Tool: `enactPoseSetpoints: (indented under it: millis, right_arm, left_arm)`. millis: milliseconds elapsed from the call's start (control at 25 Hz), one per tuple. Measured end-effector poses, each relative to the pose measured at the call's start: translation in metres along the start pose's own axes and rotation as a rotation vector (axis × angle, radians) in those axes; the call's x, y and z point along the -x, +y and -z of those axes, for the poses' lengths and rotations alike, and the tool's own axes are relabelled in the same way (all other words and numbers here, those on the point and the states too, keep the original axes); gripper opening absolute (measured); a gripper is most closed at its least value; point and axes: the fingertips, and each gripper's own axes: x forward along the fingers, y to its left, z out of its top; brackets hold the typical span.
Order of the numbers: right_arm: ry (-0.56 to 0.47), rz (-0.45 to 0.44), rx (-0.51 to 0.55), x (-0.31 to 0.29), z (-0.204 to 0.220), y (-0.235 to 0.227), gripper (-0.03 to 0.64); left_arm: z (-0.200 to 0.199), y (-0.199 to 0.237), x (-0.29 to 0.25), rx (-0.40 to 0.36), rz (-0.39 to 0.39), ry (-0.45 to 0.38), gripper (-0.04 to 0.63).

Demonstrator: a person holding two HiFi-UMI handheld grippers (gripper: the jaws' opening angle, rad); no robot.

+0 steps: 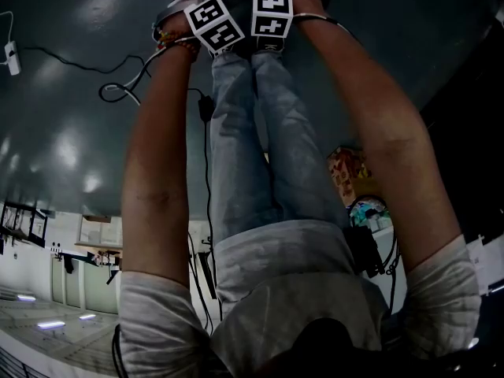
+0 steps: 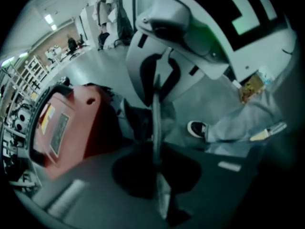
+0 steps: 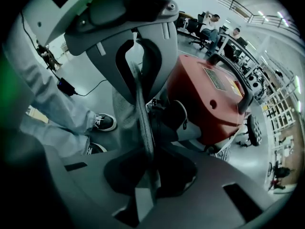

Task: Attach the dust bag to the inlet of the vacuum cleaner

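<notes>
The red vacuum cleaner (image 2: 71, 123) stands on the grey floor, seen at the left of the left gripper view and as the vacuum cleaner (image 3: 209, 97) on the right of the right gripper view. A thin grey dust bag (image 3: 142, 109) hangs edge-on between both grippers; in the left gripper view the dust bag (image 2: 156, 113) shows as a narrow upright strip. My left gripper (image 2: 157, 175) and right gripper (image 3: 145, 175) face each other, each shut on the bag's edge. In the head view only their marker cubes (image 1: 240, 20) show, at the top, held at arm's length.
The person's jeans-clad legs (image 1: 260, 148) and dark shoes (image 3: 102, 123) stand close behind the bag. A black cable (image 1: 118, 91) and a white adapter (image 1: 11, 57) lie on the floor. A colourful packet (image 1: 346, 172) lies nearby. Seated people (image 3: 212, 20) and shelving are far off.
</notes>
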Motion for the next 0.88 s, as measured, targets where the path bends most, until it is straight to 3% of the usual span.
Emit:
enactPoseSetpoints:
  millis: [200, 520, 640, 720, 880]
  right_arm:
    - [-0.002, 0.016, -0.052, -0.002, 0.007, 0.008, 0.038]
    - [-0.006, 0.022, -0.048, -0.001, 0.003, -0.001, 0.038]
    - [-0.015, 0.008, -0.075, -0.001, 0.002, -0.003, 0.041]
    - [-0.023, -0.002, -0.091, 0.0, 0.004, -0.002, 0.044]
    - [-0.039, -0.008, -0.093, 0.001, 0.007, -0.005, 0.046]
  left_arm:
    - [-0.008, 0.015, 0.005, -0.079, -0.058, 0.001, 0.025]
    - [-0.003, 0.016, 0.004, -0.043, -0.078, -0.001, 0.031]
    - [-0.003, 0.016, 0.004, -0.006, -0.069, -0.017, 0.056]
    - [-0.003, 0.015, 0.004, -0.012, -0.069, -0.025, 0.091]
    - [-0.003, 0.019, 0.003, -0.016, -0.071, -0.035, 0.098]
